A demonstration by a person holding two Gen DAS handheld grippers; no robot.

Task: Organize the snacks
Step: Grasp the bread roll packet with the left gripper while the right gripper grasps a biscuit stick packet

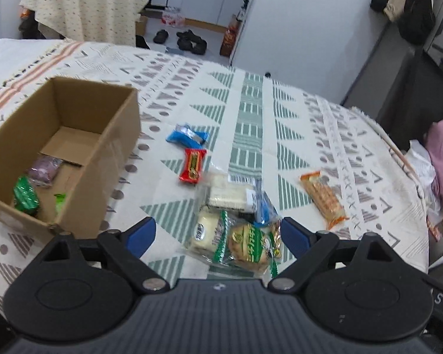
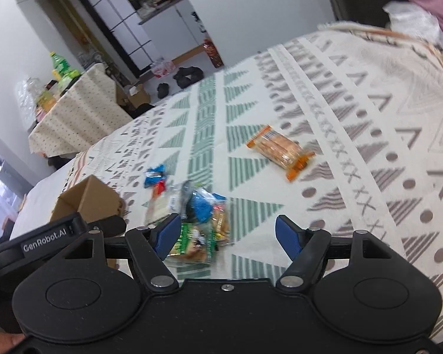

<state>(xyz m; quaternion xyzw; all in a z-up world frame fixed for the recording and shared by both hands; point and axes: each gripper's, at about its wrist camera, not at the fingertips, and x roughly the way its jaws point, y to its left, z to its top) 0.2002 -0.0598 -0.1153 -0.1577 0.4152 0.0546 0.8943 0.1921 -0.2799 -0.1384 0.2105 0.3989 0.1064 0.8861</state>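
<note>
Two views, left wrist first.
Left view only: inside of open brown cardboard box point(image 1: 65, 147), holding green foil packet point(image 1: 26, 197) and purple packet point(image 1: 44, 168).
Left view, loose snacks: blue wrapper point(image 1: 187, 136), red wrapper point(image 1: 193, 165), pile of clear bagged buns and cakes point(image 1: 236, 221), orange-ended cracker pack point(image 1: 323, 199) apart on the right.
Left gripper point(image 1: 218, 236): blue pads spread wide, nothing pinched; snack pile lying between and just ahead of the pads.
Surface: cream tablecloth with green and grey triangles point(image 1: 251, 109).
Room: shoes on the floor, coats hanging, cloth-draped side table.
Right view only: green drink bottles point(image 2: 62, 69) on the draped table, the left tool's black body at lower left.
Right view, box: outside corner alone visible, far left.
Right gripper point(image 2: 228, 237): pads parted, empty; pile beside the left pad, cracker pack well ahead.
</note>
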